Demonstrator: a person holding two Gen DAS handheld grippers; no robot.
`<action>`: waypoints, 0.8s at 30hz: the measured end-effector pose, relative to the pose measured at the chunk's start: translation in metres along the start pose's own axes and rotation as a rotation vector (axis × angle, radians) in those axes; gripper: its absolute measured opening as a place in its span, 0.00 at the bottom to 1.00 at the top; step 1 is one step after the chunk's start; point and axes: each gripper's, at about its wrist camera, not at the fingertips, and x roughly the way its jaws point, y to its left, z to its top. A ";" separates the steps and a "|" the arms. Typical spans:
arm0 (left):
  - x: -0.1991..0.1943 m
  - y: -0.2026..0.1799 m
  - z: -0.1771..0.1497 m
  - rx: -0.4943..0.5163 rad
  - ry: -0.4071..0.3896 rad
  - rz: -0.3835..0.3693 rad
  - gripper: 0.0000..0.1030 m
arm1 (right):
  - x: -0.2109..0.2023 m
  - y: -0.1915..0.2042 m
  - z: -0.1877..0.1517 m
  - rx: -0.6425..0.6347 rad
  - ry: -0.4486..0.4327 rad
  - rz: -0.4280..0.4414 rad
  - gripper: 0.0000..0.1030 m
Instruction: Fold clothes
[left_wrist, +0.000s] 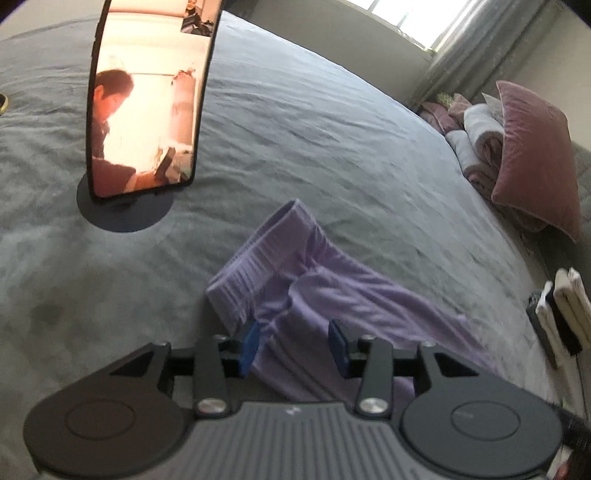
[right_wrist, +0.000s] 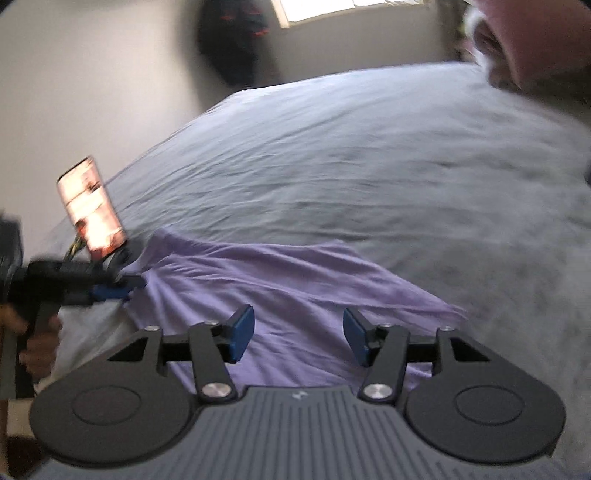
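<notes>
A lilac pair of pants (left_wrist: 314, 288) lies crumpled on the grey bed (left_wrist: 295, 129), waistband toward the far side. It also shows in the right wrist view (right_wrist: 280, 288), spread wider. My left gripper (left_wrist: 295, 341) is open, its blue pads on either side of a fold of the lilac cloth, close above it. In the right wrist view the left gripper (right_wrist: 118, 290) sits at the garment's left edge. My right gripper (right_wrist: 297, 332) is open and hovers just over the near part of the pants, holding nothing.
A phone on a round black stand (left_wrist: 144, 110) stands on the bed to the far left, also in the right wrist view (right_wrist: 92, 210). Pink pillows and rolled blankets (left_wrist: 517, 155) lie at the right. Folded white items (left_wrist: 565, 306) sit at the right edge.
</notes>
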 end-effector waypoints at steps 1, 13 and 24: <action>0.000 -0.001 -0.001 0.016 -0.007 0.006 0.37 | 0.000 -0.008 0.000 0.034 0.000 -0.001 0.57; -0.013 -0.019 -0.020 0.295 0.020 0.247 0.08 | 0.011 -0.058 0.019 0.383 0.057 0.013 0.72; -0.032 -0.033 -0.009 0.351 -0.206 0.114 0.45 | 0.011 -0.076 0.037 0.312 0.033 -0.097 0.94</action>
